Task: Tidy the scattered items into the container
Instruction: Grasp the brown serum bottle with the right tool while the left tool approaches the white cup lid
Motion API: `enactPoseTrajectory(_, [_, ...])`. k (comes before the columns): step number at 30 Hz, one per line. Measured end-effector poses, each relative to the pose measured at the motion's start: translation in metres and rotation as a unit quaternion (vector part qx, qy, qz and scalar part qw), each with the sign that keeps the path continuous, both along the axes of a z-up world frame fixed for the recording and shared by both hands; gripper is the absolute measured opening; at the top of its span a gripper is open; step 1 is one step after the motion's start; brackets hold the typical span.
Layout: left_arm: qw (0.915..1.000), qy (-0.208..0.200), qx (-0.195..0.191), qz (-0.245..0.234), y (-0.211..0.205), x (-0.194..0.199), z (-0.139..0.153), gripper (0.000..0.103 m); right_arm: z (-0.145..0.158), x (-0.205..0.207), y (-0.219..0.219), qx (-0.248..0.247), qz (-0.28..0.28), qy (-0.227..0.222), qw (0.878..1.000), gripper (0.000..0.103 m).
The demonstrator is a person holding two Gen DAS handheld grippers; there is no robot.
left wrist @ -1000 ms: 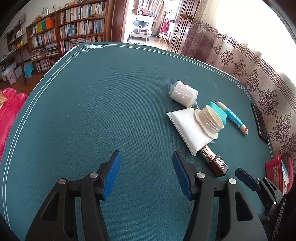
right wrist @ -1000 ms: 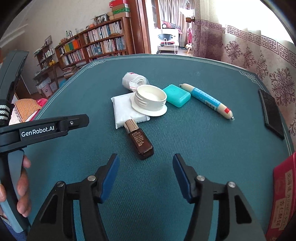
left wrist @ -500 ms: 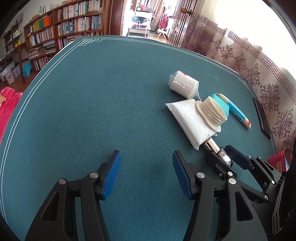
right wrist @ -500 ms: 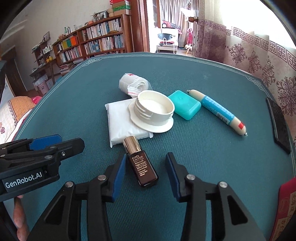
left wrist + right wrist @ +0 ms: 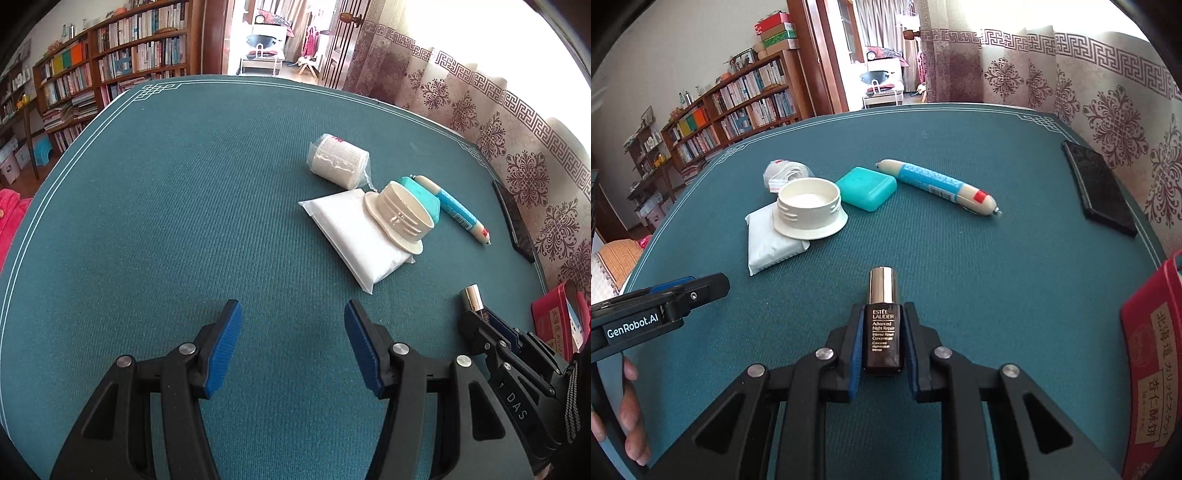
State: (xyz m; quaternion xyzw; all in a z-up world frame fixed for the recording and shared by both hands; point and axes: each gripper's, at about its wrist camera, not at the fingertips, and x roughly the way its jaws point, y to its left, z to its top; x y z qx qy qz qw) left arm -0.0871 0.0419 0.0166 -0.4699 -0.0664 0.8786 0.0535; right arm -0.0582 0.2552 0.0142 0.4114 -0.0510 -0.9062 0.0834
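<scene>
Right wrist view: right gripper (image 5: 882,343) has just been closing, and its blue pads now pinch the small brown serum bottle (image 5: 882,332) at lower centre of the frame. A second ago the jaws stood wide w/ the bottle lying ahead of them on the table (image 5: 1015,288); now the bottle body sits between the pads, metallic cap pointing away toward frame centre. Grasp step looks done; next is prob. lift and carry to the red box (image 5: 1148,354) at the right edge, judged to be the container.

Bottle: dark glass, rectangular body, white print on the label, silver cap. Rigid and small, so grip should hold.

Left wrist view: left gripper (image 5: 293,343) is spread, nothing between its pads, unchanged. Same bottle cap (image 5: 471,297) shows at lower right.

Still on the table, upper centre: white pouch (image 5: 764,240), white lid (image 5: 809,210), teal case (image 5: 866,188), blue-white tube (image 5: 938,184), gauze roll (image 5: 783,171).
</scene>
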Motion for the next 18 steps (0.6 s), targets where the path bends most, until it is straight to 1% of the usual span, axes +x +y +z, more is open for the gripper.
enactPoseTrajectory(4, [0.9998,0.006,-0.002,-0.017,0.010,0.002,0.008,0.061,0.000,0.002,0.000,-0.004,-0.003,0.005,1.000,0.022])
enactPoseTrajectory(8, [0.9990,0.024,-0.015,-0.034,0.027,-0.005,0.022,0.061,0.000,0.004,0.000,-0.009,-0.004,0.006,1.000,0.022])
enactPoseTrajectory(11, [0.9979,0.035,-0.032,-0.045,0.038,-0.011,0.032,0.061,-0.001,0.005,0.004,-0.019,-0.006,0.007,1.000,0.022])
enactPoseTrajectory(14, [0.9968,0.031,-0.043,-0.059,0.050,-0.019,0.035,0.061,-0.002,0.006,0.007,-0.025,-0.007,0.006,1.000,0.022])
enactPoseTrajectory(18, [0.9964,0.028,-0.041,-0.069,0.060,-0.028,0.033,0.061,-0.002,0.006,0.009,-0.029,-0.007,0.006,1.000,0.022])
